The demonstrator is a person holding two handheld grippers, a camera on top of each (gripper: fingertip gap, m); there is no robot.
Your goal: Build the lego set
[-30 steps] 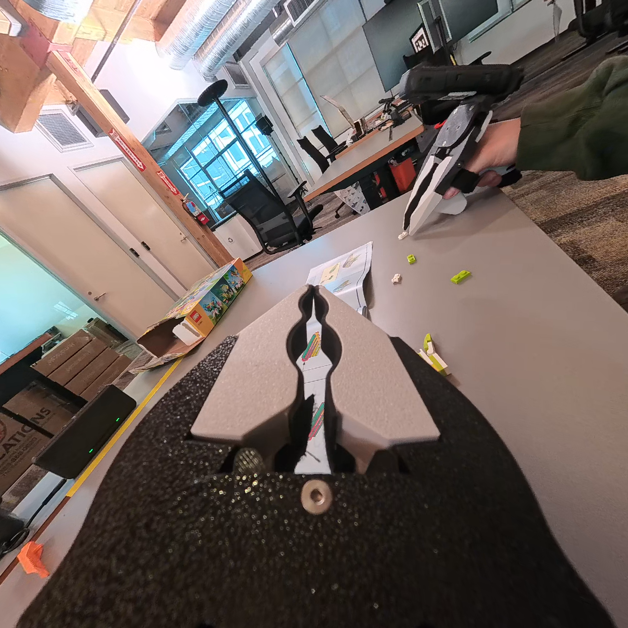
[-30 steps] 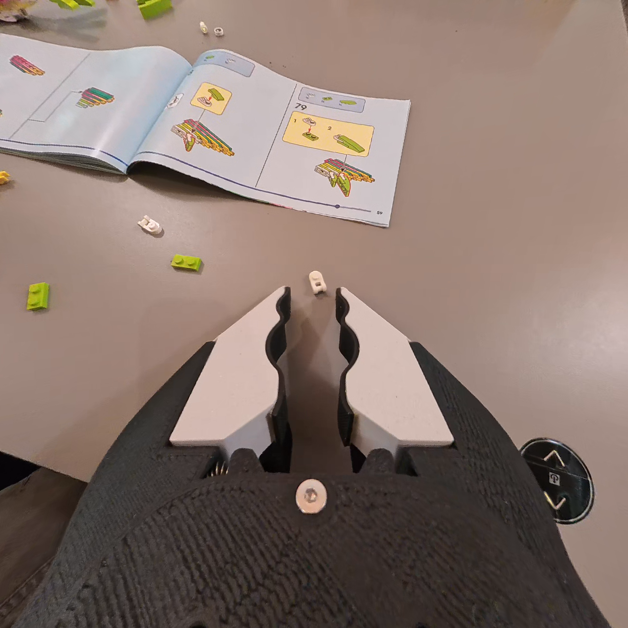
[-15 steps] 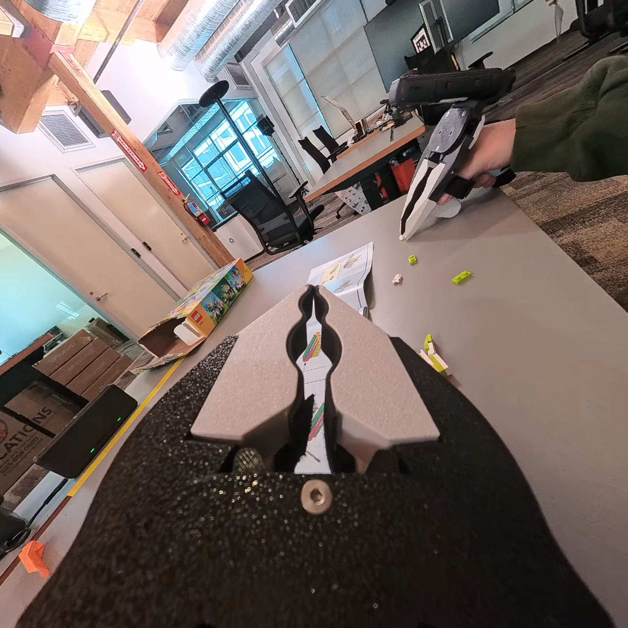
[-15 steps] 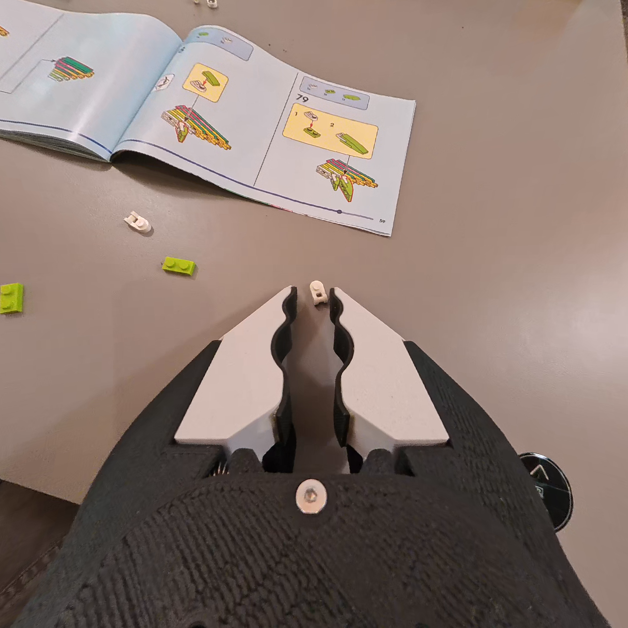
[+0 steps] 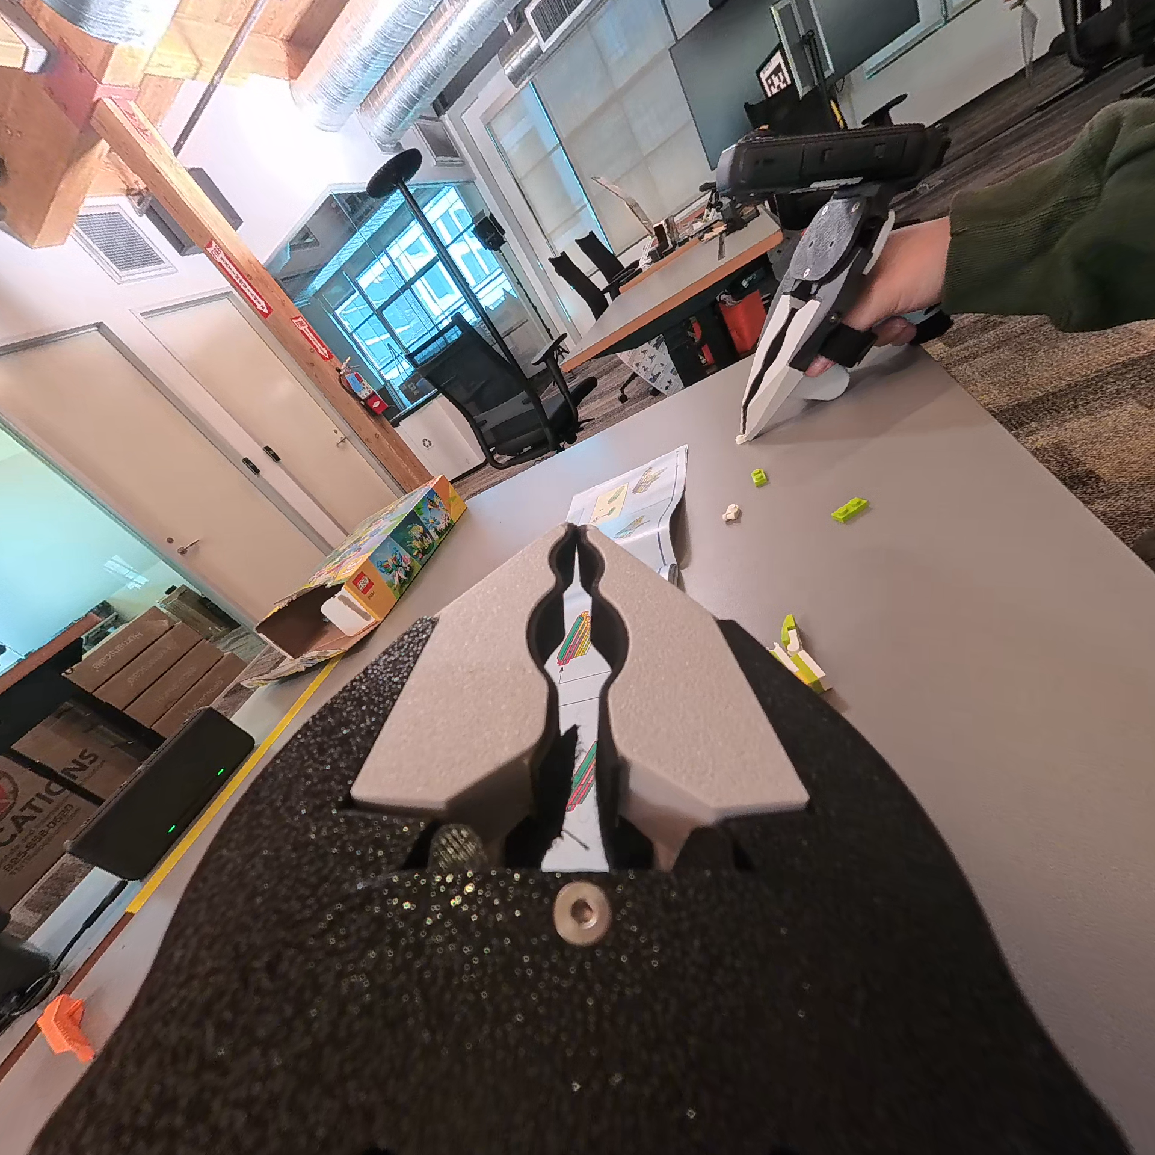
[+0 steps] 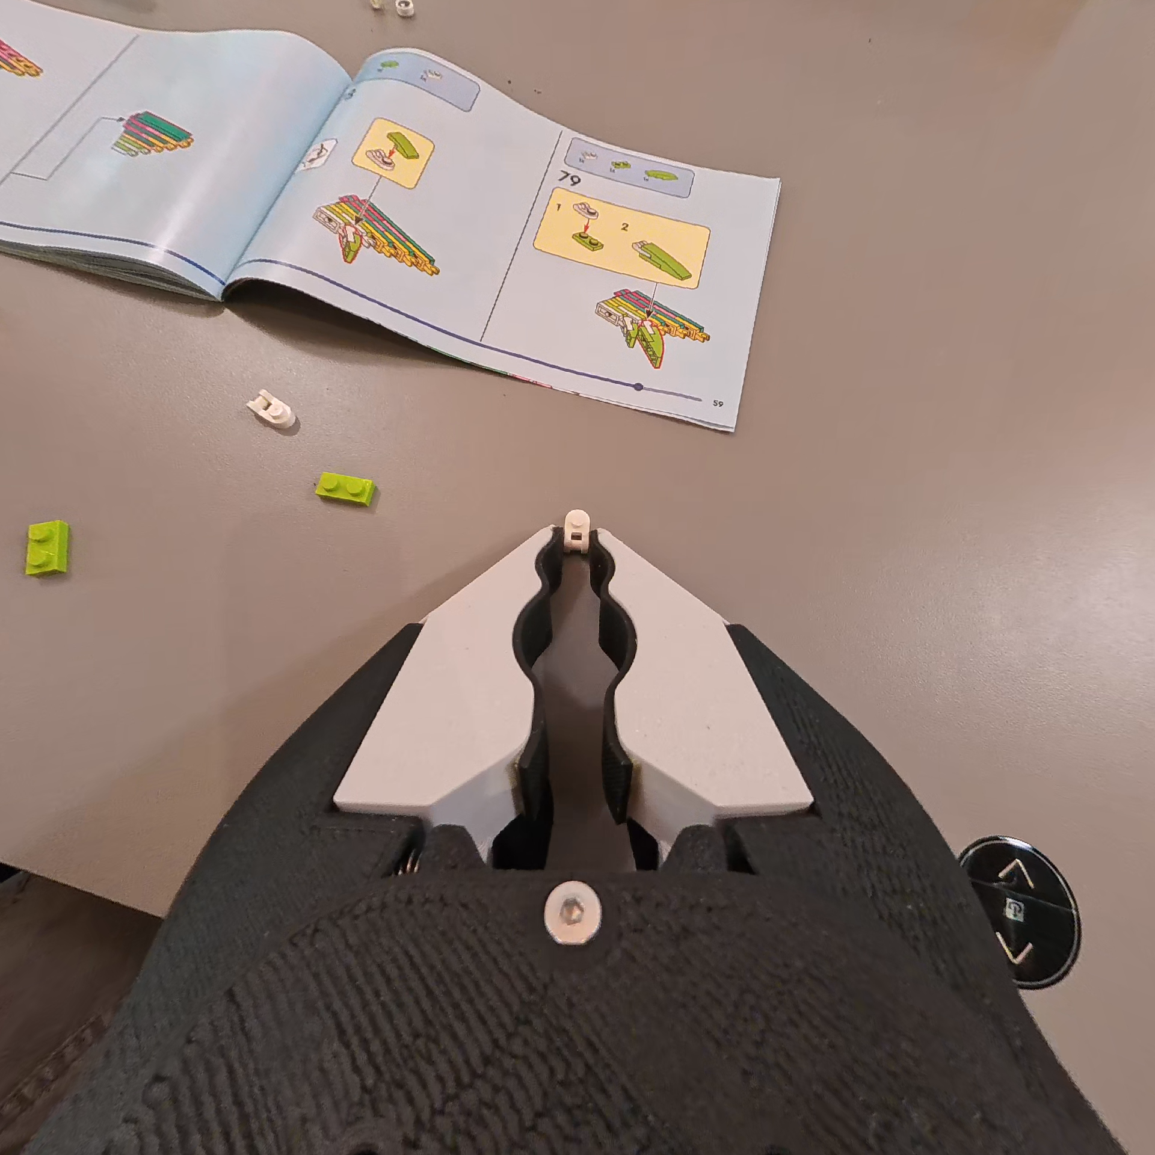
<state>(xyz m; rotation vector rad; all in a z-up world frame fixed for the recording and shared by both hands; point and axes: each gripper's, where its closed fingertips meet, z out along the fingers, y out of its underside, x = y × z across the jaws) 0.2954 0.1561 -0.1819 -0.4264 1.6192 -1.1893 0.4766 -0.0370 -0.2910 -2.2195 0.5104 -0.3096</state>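
My right gripper (image 6: 575,536) is shut on a small white clip piece (image 6: 576,526) that rests on the grey table, pinched between the fingertips. It also shows far off in the left wrist view (image 5: 744,437), tips down on the table. Left of it lie a lime two-stud plate (image 6: 345,489), a second lime plate (image 6: 47,547) and another white clip piece (image 6: 271,410). The open instruction booklet (image 6: 437,206) lies beyond. My left gripper (image 5: 576,532) is shut and empty, held over the booklet (image 5: 631,506). A small lime and white assembly (image 5: 797,656) lies to its right.
The opened set box (image 5: 375,575) lies at the table's left edge. A round black control button (image 6: 1019,912) is set in the table at the near right. Two tiny pale pieces (image 6: 394,5) lie past the booklet. Office chairs and another desk stand beyond the table.
My right gripper moved forward and closed its fingers on the white clip piece, which had lain just ahead of its open tips. The left gripper stayed still.
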